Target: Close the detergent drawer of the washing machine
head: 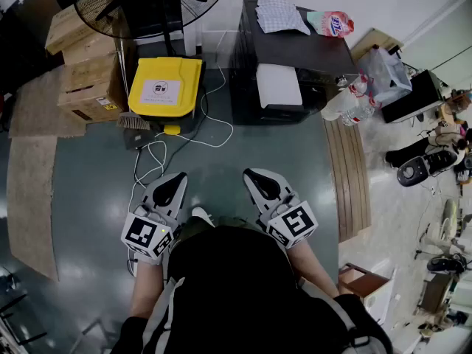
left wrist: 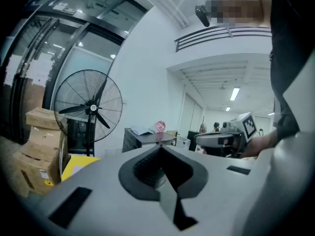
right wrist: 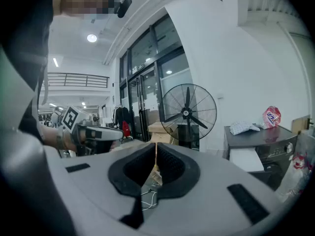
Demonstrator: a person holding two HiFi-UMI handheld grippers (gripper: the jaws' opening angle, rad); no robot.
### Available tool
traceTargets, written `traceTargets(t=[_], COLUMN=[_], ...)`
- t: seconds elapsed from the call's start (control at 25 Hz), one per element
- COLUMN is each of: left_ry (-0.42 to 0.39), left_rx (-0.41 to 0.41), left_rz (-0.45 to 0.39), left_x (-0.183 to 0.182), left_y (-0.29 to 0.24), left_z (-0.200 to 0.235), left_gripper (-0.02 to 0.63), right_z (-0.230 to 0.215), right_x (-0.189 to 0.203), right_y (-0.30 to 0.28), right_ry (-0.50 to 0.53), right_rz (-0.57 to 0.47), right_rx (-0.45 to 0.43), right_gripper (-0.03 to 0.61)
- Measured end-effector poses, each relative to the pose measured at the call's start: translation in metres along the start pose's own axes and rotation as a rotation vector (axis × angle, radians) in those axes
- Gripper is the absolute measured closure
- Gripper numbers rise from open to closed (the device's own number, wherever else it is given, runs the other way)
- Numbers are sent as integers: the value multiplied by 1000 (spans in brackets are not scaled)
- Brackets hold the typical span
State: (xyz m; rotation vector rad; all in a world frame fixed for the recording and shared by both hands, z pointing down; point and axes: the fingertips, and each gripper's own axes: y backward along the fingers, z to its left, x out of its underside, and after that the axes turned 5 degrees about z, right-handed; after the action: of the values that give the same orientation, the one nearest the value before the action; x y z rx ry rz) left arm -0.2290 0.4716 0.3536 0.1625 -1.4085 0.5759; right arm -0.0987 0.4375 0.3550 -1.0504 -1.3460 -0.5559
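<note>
The dark washing machine (head: 295,54) stands at the far side of the floor, well ahead of me. Its white detergent drawer (head: 278,85) sticks out of the front, also seen in the right gripper view (right wrist: 244,159). My left gripper (head: 175,183) is held low in front of my body, jaws shut with nothing between them (left wrist: 158,149). Beside it my right gripper (head: 254,175) is likewise shut and empty (right wrist: 156,149). Both point roughly level toward the machine and are far from it.
A yellow-lidded bin (head: 165,87) and a large black fan (head: 151,2) stand left of the machine, with cardboard boxes (head: 88,83) further left. A white cable (head: 158,150) trails over the floor. A wooden board (head: 348,168) lies at the right. A cloth (head: 282,15) and detergent bag (head: 330,23) sit on the machine.
</note>
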Motion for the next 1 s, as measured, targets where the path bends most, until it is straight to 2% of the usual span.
traceTargets(t=[0.36, 0.56, 0.8, 1.0], left_ry=[-8, 7, 36, 38], left_rx=[38, 59, 59, 51], left_rz=[12, 30, 65, 108], left_x=[5, 15, 23, 24], left_y=[0, -8, -34, -81], left_z=[57, 75, 86, 90], left_gripper=[603, 603, 603, 603], right_z=[12, 6, -27, -72], right_x=[-5, -9, -3, -1], right_y=[-57, -76, -87, -98], right_ry=[0, -49, -91, -93], right_rz=[17, 9, 35, 47], right_rx=[17, 25, 38, 9], right_gripper=[555, 554, 554, 554])
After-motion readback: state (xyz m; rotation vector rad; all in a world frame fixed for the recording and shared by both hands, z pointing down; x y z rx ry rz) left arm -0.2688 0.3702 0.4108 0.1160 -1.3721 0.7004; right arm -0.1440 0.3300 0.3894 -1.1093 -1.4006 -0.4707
